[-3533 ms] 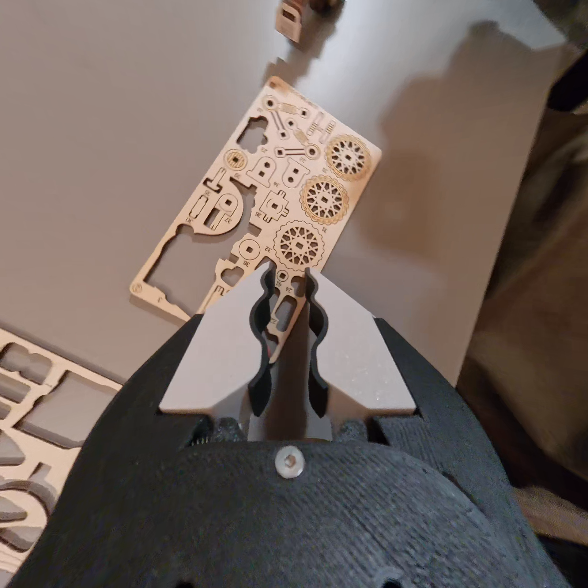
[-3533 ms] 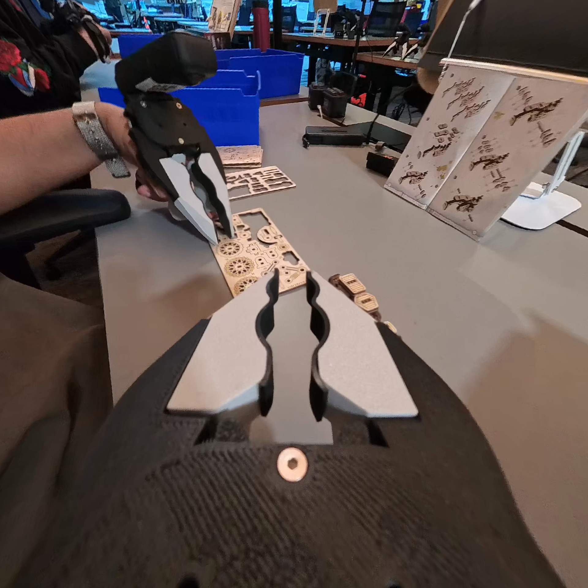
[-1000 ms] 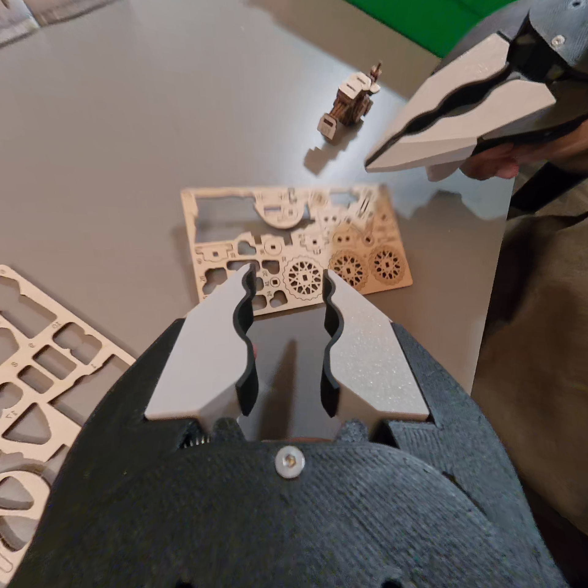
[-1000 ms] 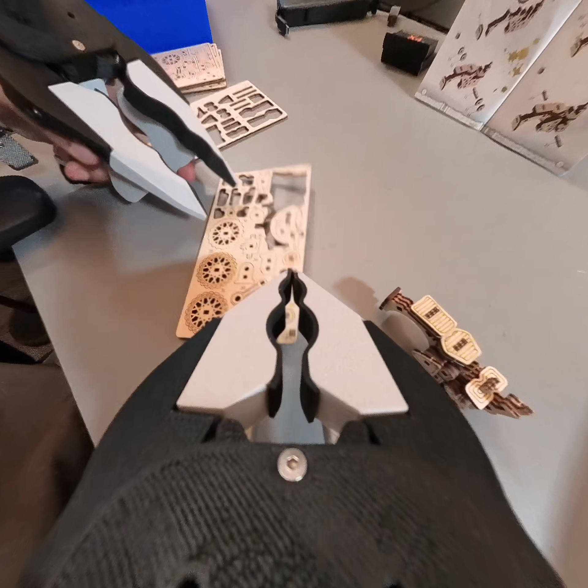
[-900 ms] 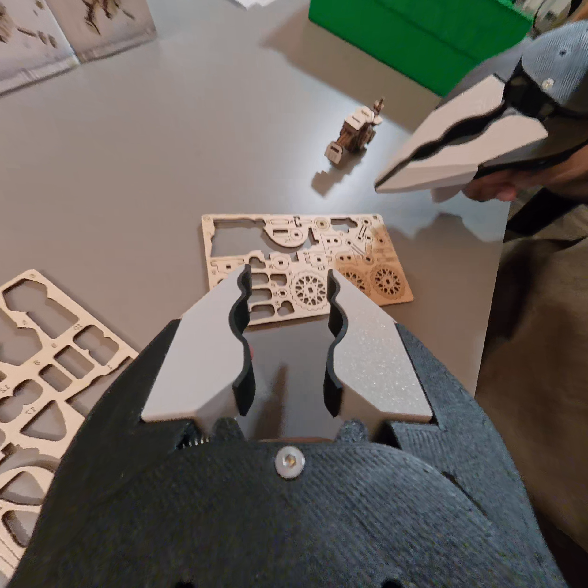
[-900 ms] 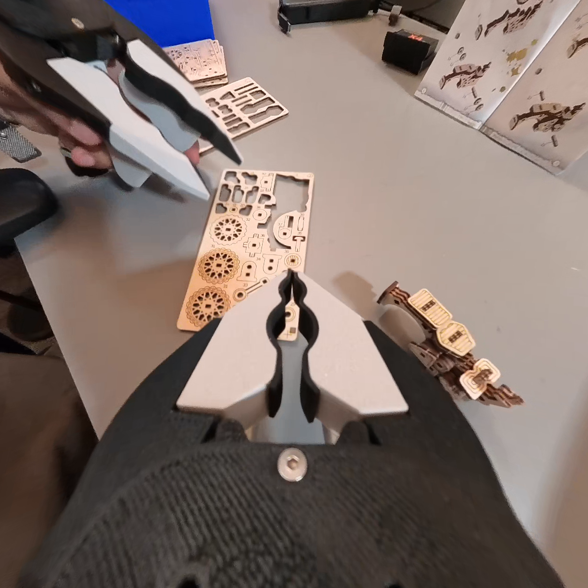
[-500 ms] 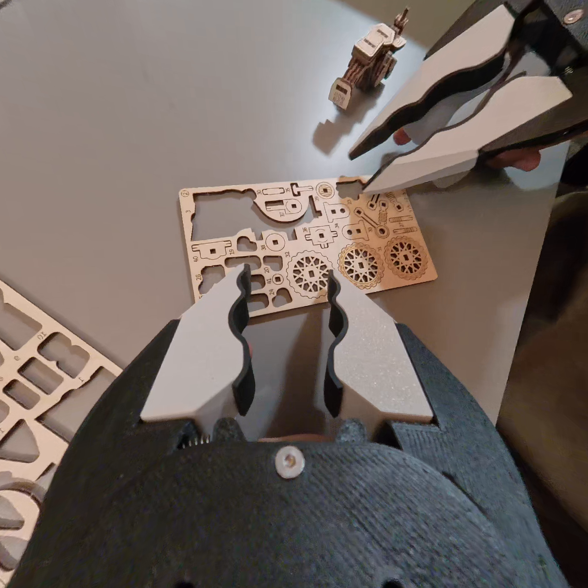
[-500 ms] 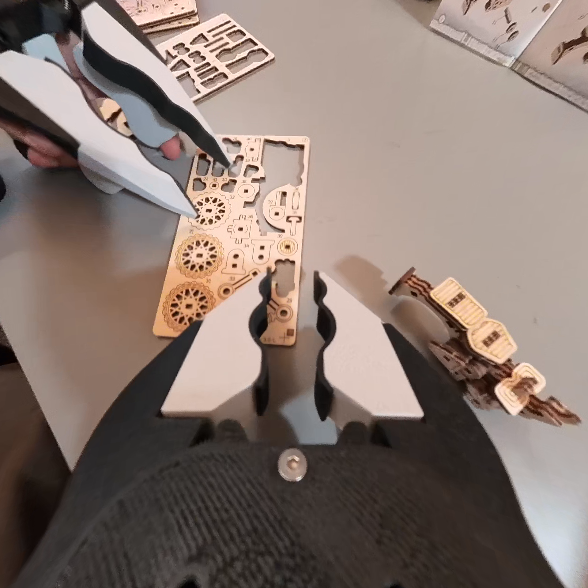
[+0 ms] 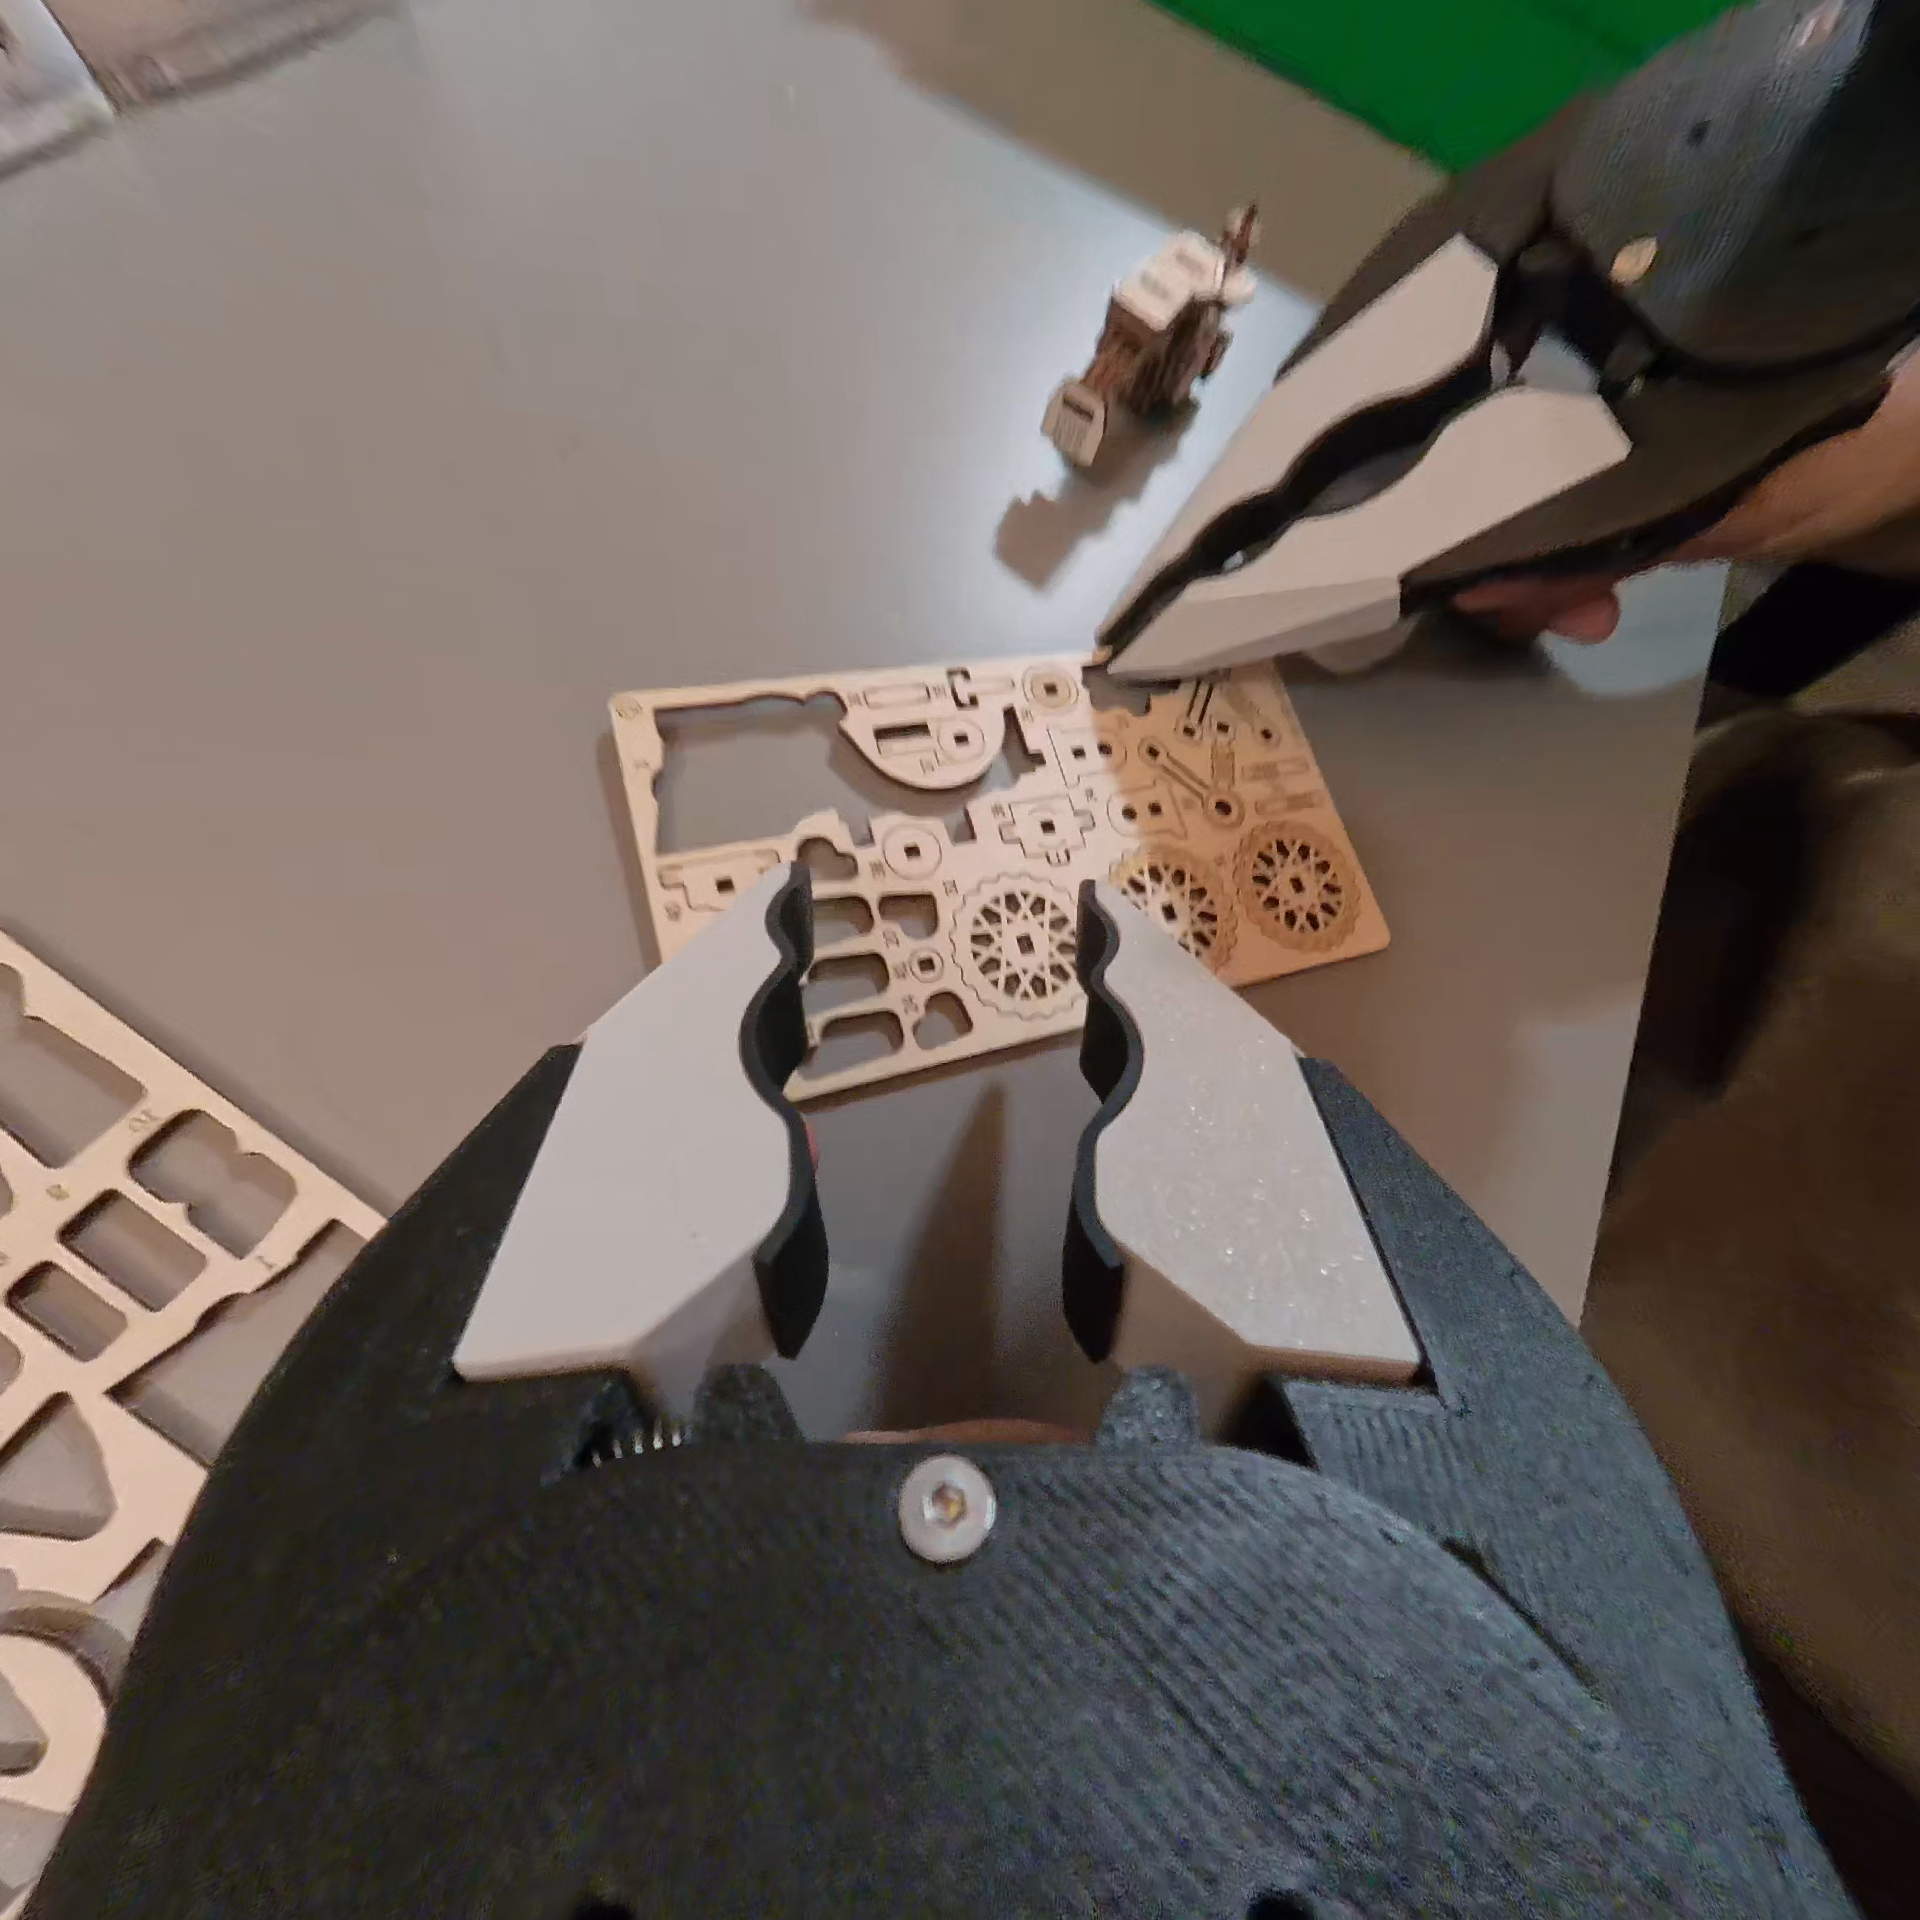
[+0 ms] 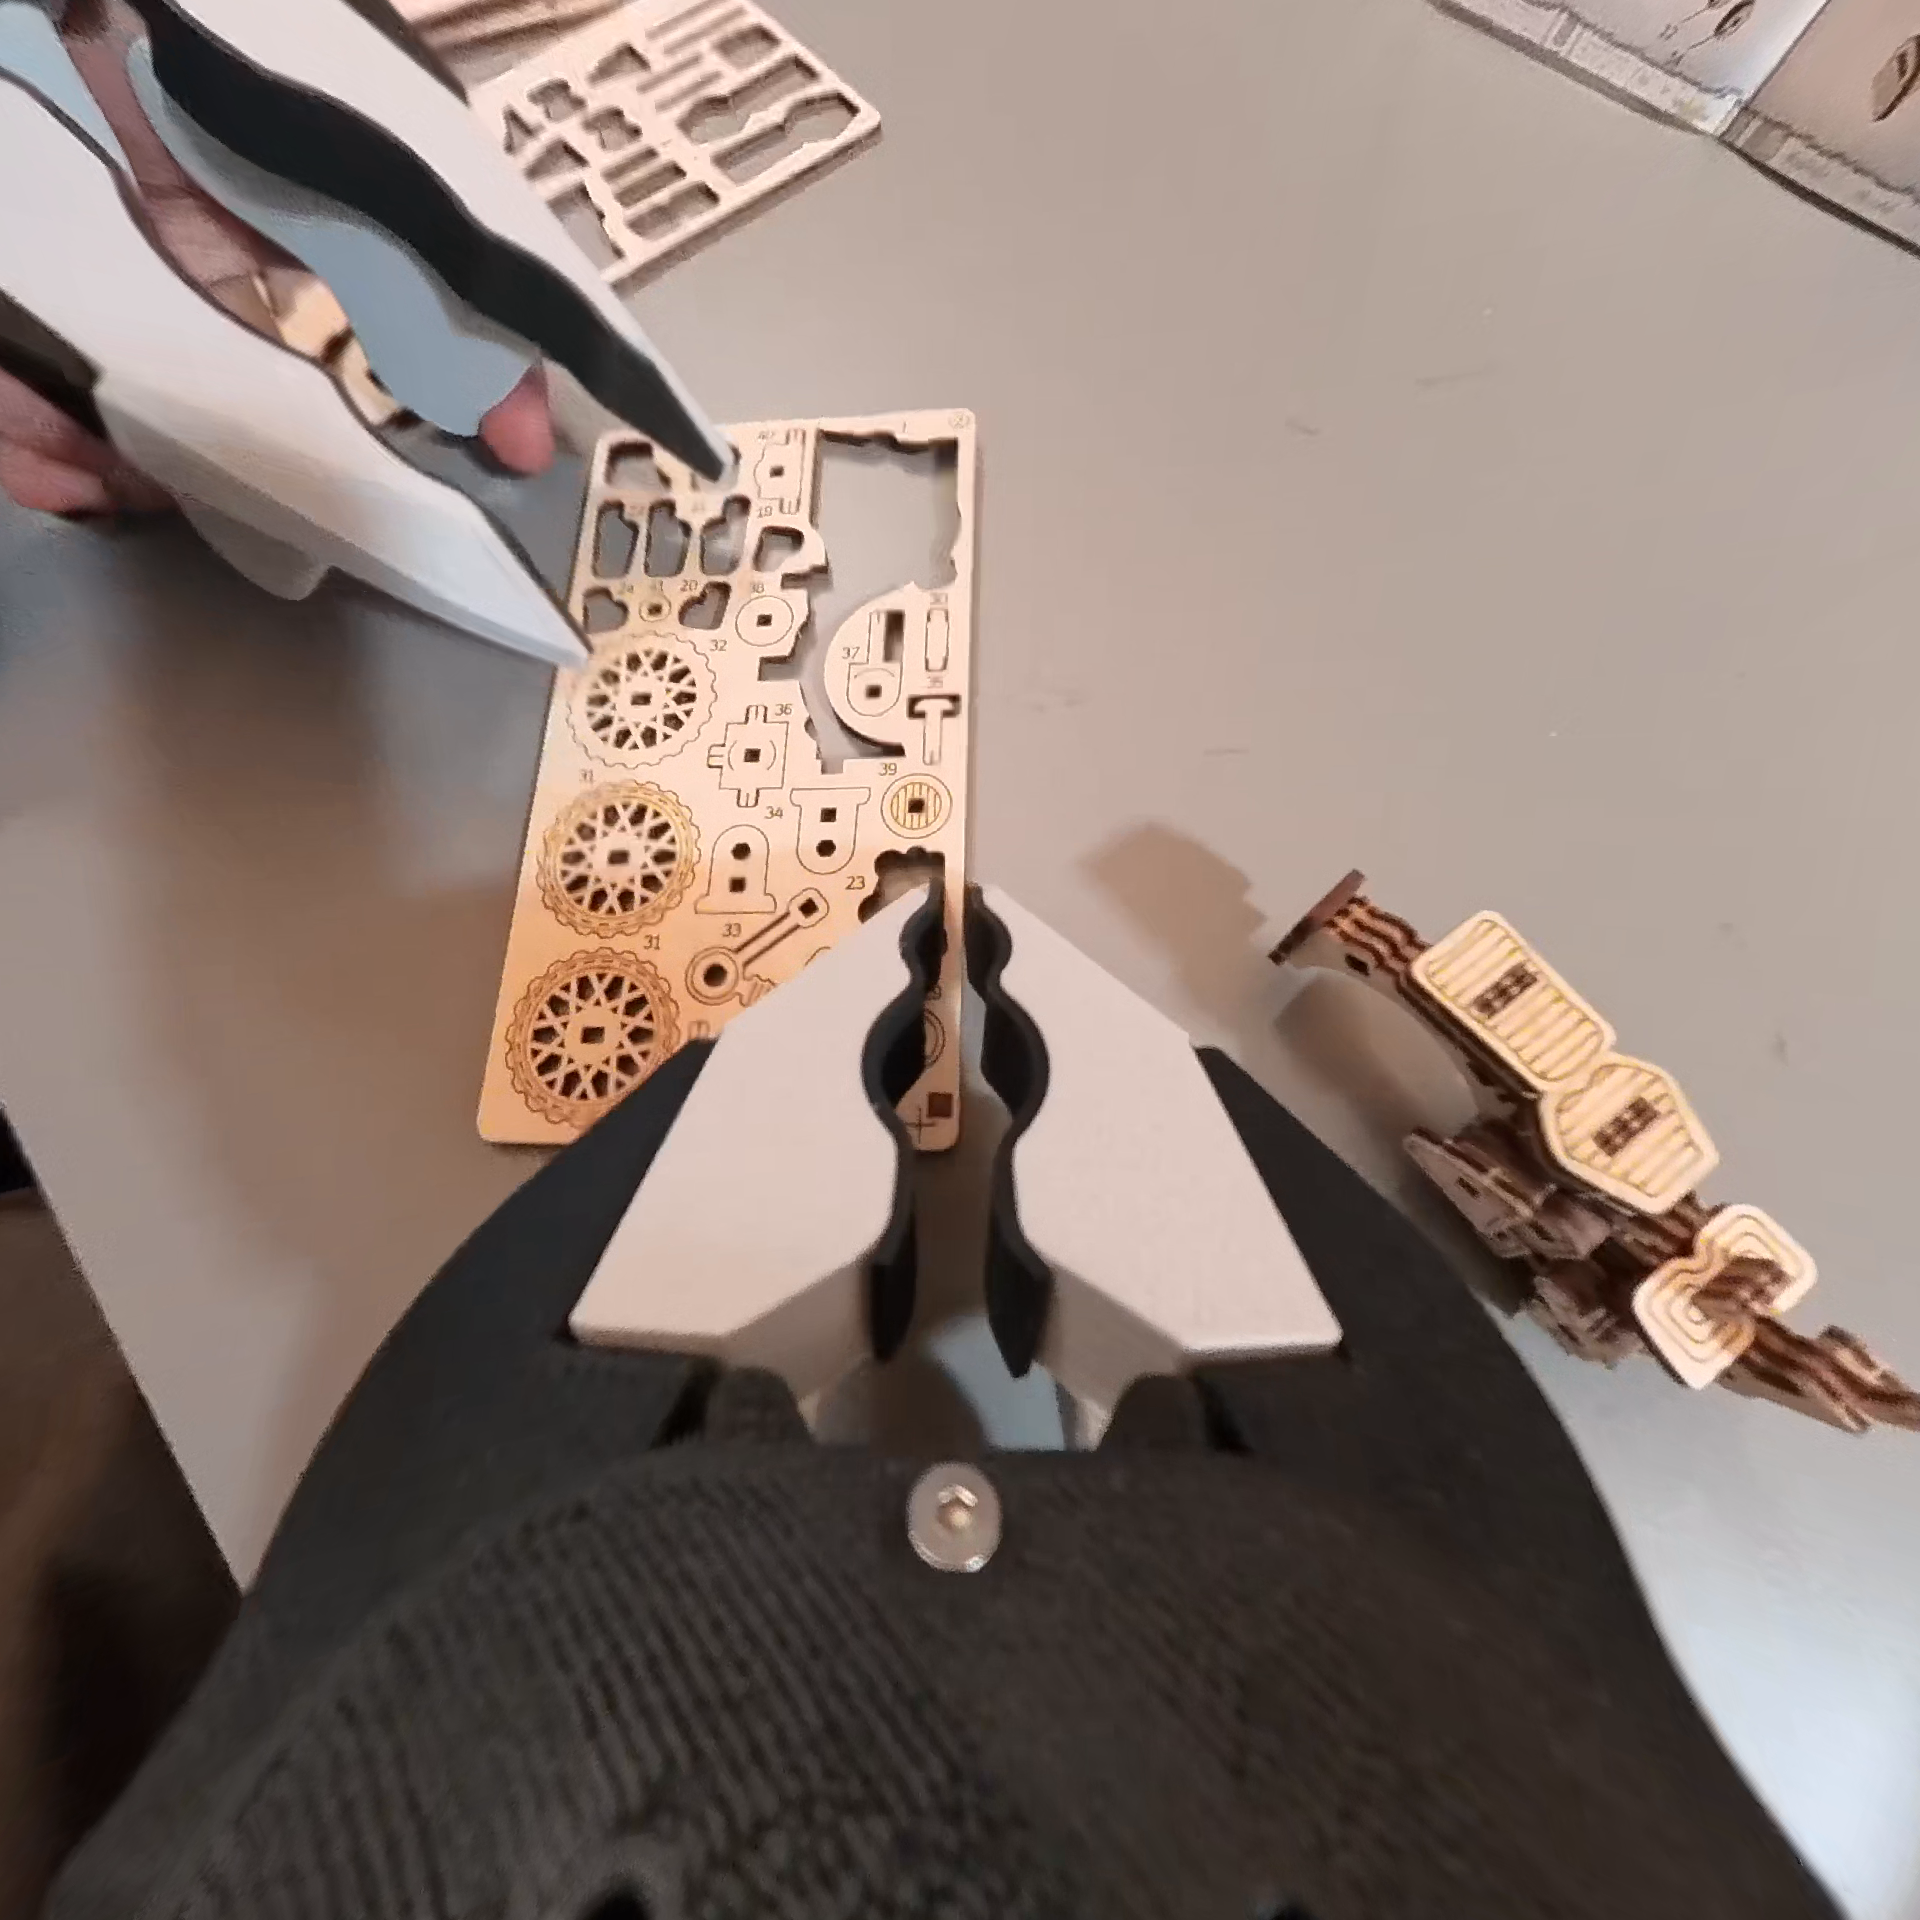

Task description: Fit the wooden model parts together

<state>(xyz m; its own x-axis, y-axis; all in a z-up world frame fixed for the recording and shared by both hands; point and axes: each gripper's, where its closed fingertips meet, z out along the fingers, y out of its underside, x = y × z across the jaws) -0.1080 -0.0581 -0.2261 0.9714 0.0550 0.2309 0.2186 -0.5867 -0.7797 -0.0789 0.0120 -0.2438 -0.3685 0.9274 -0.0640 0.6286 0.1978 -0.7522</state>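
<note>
Fingers nearly clenched, our right gripper (image 10: 954, 894) pinches the numbered wooden sheet (image 10: 665, 935) with three spoked wheels, our left gripper (image 9: 940, 904) released over it.

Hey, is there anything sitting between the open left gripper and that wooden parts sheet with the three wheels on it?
Nothing visible does. The left gripper is open just above the near edge of the wooden parts sheet, with only bare table around. The right gripper is at the sheet's far edge, out of the way.
</note>
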